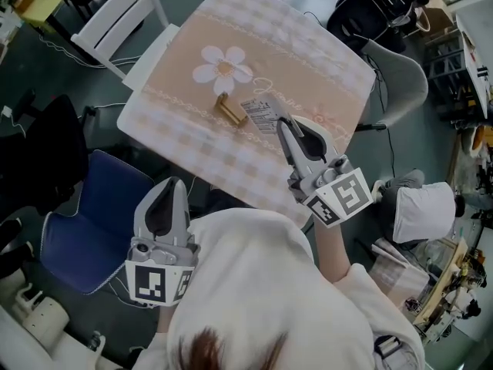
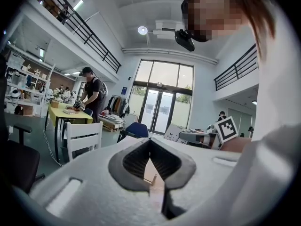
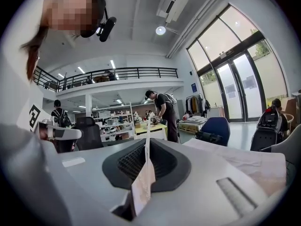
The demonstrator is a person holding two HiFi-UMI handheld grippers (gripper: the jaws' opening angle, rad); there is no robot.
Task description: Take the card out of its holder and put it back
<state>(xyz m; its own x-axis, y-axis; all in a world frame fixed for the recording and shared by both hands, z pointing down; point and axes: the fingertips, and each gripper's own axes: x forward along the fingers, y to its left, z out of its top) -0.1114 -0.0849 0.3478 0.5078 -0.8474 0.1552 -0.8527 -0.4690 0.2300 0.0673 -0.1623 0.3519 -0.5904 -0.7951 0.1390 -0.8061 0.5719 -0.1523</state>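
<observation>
A small wooden card holder (image 1: pixel 229 110) lies on the checked tablecloth (image 1: pixel 308 60), just below a printed flower. To its right, a white printed card (image 1: pixel 259 114) is lifted out of it, and my right gripper (image 1: pixel 282 122) is shut on the card's near edge. In the right gripper view the card (image 3: pixel 145 178) stands edge-on, pinched between the dark pads (image 3: pixel 127 161). My left gripper (image 1: pixel 171 185) hangs below the table's near edge, close to the person's body. Its jaws (image 2: pixel 150 140) are shut and hold nothing.
A white slatted chair (image 1: pixel 123 18) stands at the table's far left and a blue chair (image 1: pixel 100 214) at the near left. At the right there is a grey chair (image 1: pixel 400 83) with a dark backpack (image 1: pixel 377 6) behind it. Other people work at desks in the background.
</observation>
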